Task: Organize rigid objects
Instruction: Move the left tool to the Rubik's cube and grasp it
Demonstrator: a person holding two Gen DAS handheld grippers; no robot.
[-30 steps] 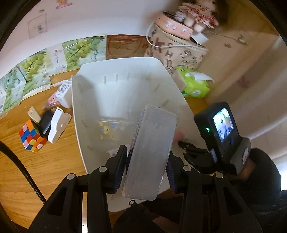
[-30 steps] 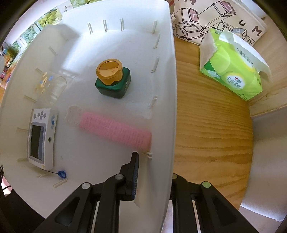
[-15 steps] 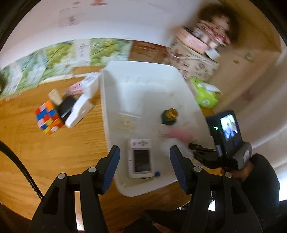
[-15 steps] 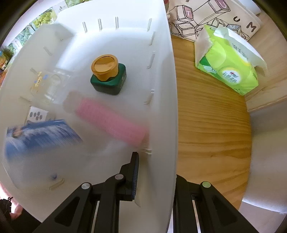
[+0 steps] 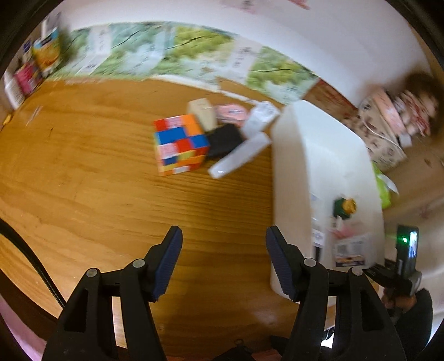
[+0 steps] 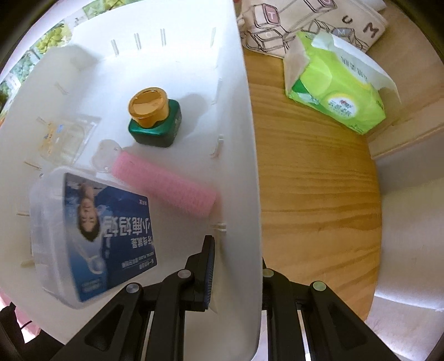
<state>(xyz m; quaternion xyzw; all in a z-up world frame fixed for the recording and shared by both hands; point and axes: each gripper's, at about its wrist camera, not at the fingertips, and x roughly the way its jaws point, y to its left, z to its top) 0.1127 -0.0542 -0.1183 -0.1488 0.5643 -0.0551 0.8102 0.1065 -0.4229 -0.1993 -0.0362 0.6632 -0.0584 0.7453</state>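
My right gripper (image 6: 236, 266) is shut on the right wall of the white bin (image 6: 238, 111), one finger inside and one outside. In the bin lie a green jar with a gold lid (image 6: 152, 119), a pink roll (image 6: 166, 183), a clear packet (image 6: 66, 133) and a clear box with a blue label (image 6: 91, 236). My left gripper (image 5: 223, 236) hovers over the wooden table to the left of the bin (image 5: 288, 166); its jaws are opening and nothing is between them. Ahead of it sit a colour cube (image 5: 180, 144), a black item (image 5: 223, 140) and a long white item (image 5: 240, 155).
A beige block (image 5: 202, 113), a pink packet (image 5: 231, 112) and a white box (image 5: 262, 116) crowd behind the cube. A green tissue pack (image 6: 335, 83) and a lettered bag (image 6: 305, 22) lie right of the bin. Boxes with grape pictures line the back wall.
The left gripper let go of the clear box, which now lies in the bin over the white device. It then swung left off the bin over the table with wider jaws. The right gripper stayed put.
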